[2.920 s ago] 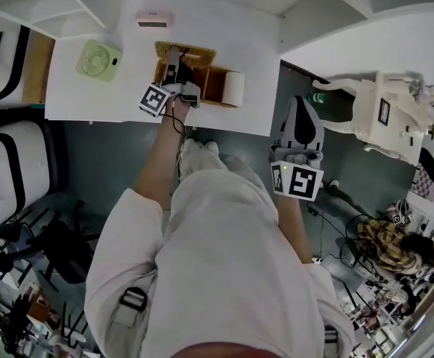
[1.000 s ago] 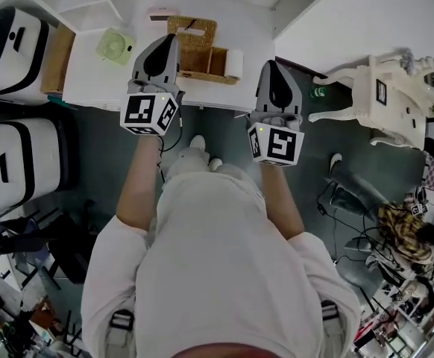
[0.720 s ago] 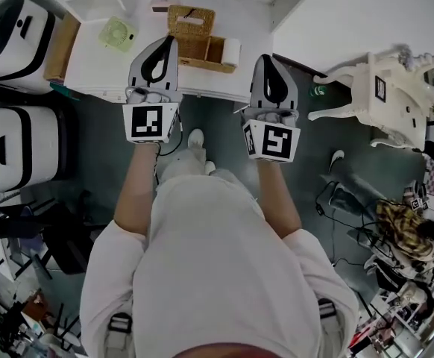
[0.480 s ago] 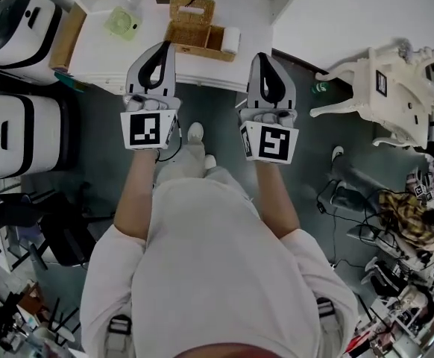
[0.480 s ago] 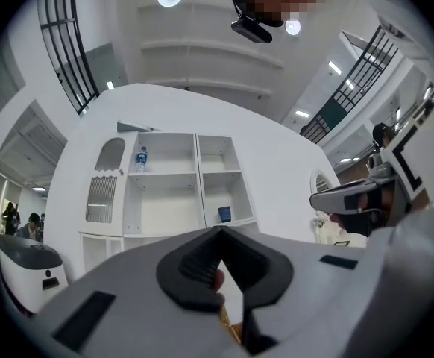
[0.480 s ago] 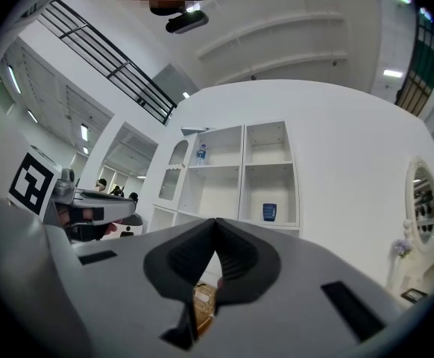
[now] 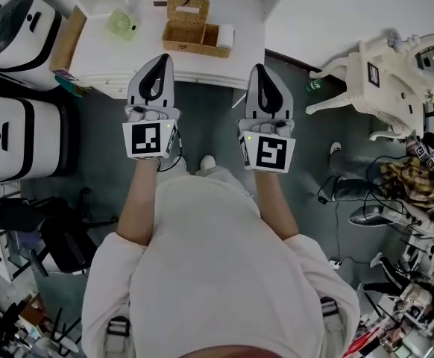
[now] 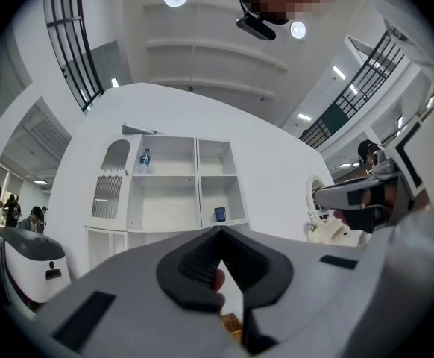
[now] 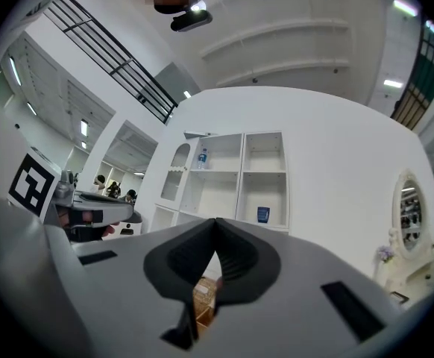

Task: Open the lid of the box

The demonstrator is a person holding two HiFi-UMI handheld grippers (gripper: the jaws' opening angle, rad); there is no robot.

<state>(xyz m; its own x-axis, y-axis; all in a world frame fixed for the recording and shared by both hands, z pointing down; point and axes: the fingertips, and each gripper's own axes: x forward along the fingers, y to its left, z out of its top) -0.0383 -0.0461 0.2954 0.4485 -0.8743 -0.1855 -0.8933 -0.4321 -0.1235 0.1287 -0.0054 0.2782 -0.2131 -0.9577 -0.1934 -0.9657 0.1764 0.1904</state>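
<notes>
white table (image 7: 243, 17) standing at top of head view, dark floor below it. wicker box (image 7: 189, 27) sitting on table, green fan (image 7: 120, 22) lying to its left, white roll (image 7: 224, 36) sitting at its right end. left gripper (image 7: 162, 58) and right gripper (image 7: 260, 68) hovering side by side at table's near edge, well apart from box. both pairs of jaws pressing together, pinching nothing.

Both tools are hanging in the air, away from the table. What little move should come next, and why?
Probably move the left gripper forward to the wicker box on the white table. Both it and the right gripper are shut, hold nothing and hang well short of the box. Whether its lid is already up is unclear.
</notes>
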